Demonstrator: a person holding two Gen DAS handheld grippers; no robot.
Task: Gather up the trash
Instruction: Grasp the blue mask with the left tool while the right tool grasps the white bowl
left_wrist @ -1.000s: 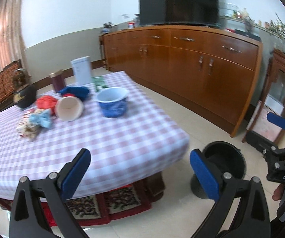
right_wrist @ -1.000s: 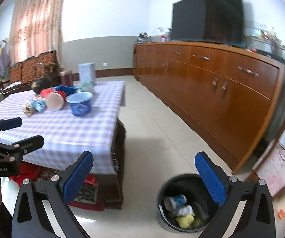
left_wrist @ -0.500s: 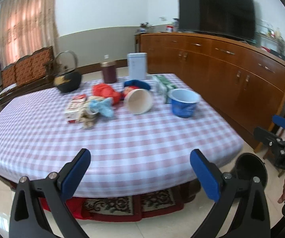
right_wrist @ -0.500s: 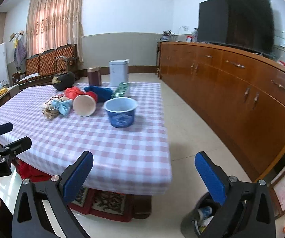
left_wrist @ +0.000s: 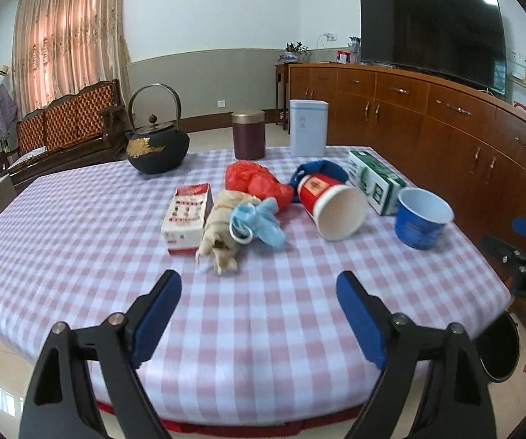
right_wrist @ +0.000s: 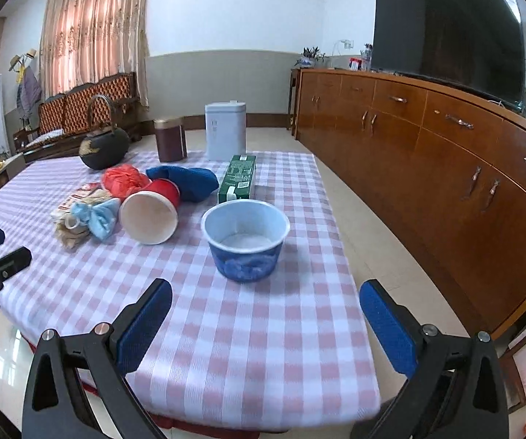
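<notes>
Trash lies on the checked tablecloth [left_wrist: 263, 314]: a blue paper bowl [left_wrist: 422, 217] [right_wrist: 245, 242], a tipped red paper cup [left_wrist: 330, 205] [right_wrist: 151, 212], a green carton [left_wrist: 374, 181] [right_wrist: 238, 177], a red plastic bag [left_wrist: 257, 181], a blue face mask [left_wrist: 255, 221], a beige wrapper [left_wrist: 219, 236] and a red-white box [left_wrist: 188, 217]. My left gripper [left_wrist: 259, 314] is open and empty above the near table edge, short of the wrapper. My right gripper [right_wrist: 265, 323] is open and empty, just in front of the bowl. The black bin [left_wrist: 500, 347] is at the floor, lower right.
A black iron teapot [left_wrist: 157, 146], a maroon tin [left_wrist: 248, 135] and a white tin [left_wrist: 307, 128] stand at the table's far side. A blue cloth [right_wrist: 186, 179] lies behind the cup. A long wooden sideboard [right_wrist: 446, 153] with a TV runs along the right.
Both grippers have swung left from the bin toward the table and moved closer to the trash. Both stay open and empty.
</notes>
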